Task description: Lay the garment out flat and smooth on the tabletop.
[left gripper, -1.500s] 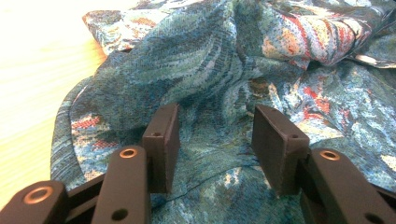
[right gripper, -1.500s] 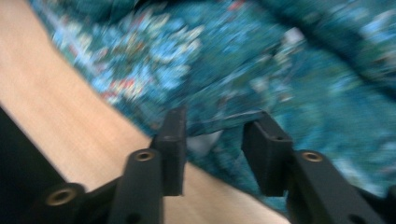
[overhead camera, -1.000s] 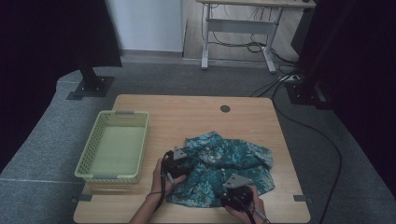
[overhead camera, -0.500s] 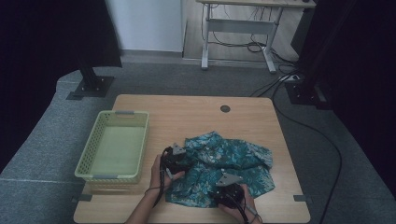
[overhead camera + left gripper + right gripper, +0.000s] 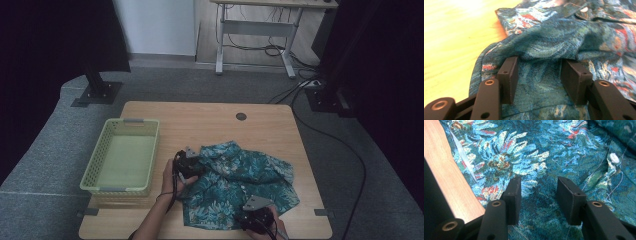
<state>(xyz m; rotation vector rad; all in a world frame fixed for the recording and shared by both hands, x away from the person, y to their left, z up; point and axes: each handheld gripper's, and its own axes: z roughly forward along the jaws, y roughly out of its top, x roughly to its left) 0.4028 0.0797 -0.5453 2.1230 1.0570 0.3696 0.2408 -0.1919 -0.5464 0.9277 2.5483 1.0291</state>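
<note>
Where the high view hides it, a button point(image 5: 614, 158) dots the shirt point(image 5: 544, 157).

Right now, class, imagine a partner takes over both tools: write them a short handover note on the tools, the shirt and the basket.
Left tool: open, jaws astride a raised fold at the shirt's left edge, not pinched.
Right tool: open, jaws over flat cloth near the shirt's front edge.
Shirt: rumpled on the table, unfolded.
Basket: empty, left of the shirt.
Done: both tools placed on the cloth.
Left: probably grip, fold or lift the shirt, maybe into the basket.
</note>
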